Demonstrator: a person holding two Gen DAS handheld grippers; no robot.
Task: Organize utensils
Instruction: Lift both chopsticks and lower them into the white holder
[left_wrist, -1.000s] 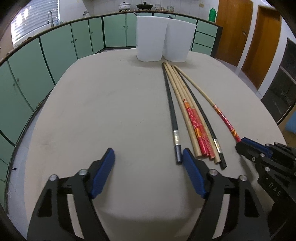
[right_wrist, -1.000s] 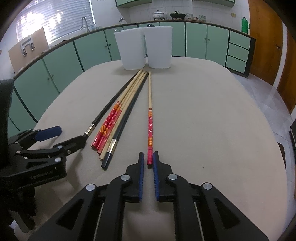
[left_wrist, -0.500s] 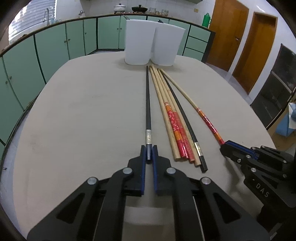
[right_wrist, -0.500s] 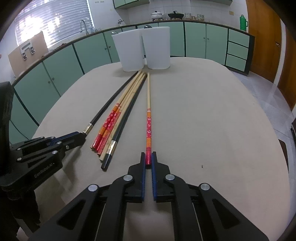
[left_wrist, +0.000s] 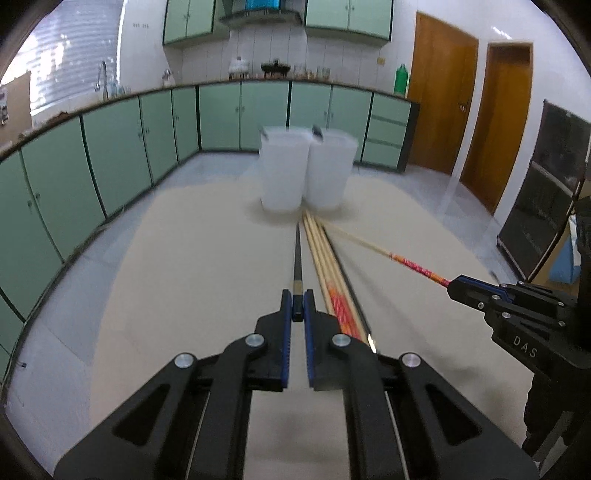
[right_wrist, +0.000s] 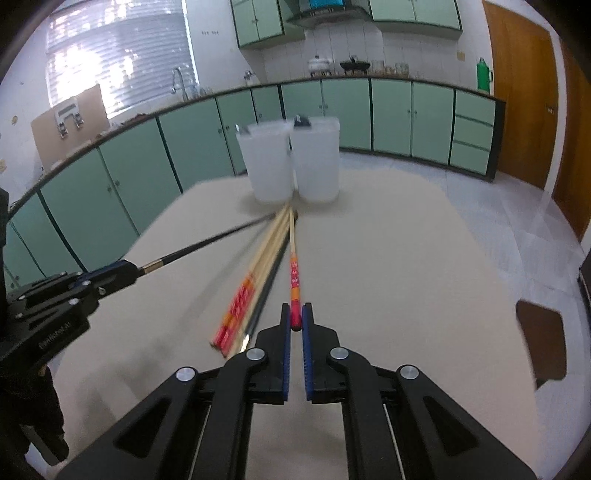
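My left gripper (left_wrist: 297, 308) is shut on the near end of a long black chopstick (left_wrist: 297, 254), whose handle end is lifted off the beige table (left_wrist: 184, 280). My right gripper (right_wrist: 295, 320) is shut on the red end of a wooden chopstick (right_wrist: 294, 266), also raised at its near end. Each gripper shows in the other's view: the right gripper (left_wrist: 456, 285) at the right, the left gripper (right_wrist: 129, 266) at the left. Several more chopsticks (left_wrist: 332, 284) lie bundled on the table between the two held ones. Two white cups (left_wrist: 284, 173) (left_wrist: 330, 170) stand side by side at the far tips.
Green cabinets (left_wrist: 110, 158) ring the table on the left and behind. Wooden doors (left_wrist: 443, 99) stand at the right. A brown chair seat (right_wrist: 541, 339) sits beyond the table's right edge. A dark item pokes above each cup's rim (right_wrist: 301, 121).
The left gripper swung over the black chopstick and shut on its end. Both grippers then rose, lifting the near ends of their chopsticks, and the views tilted up toward the room.
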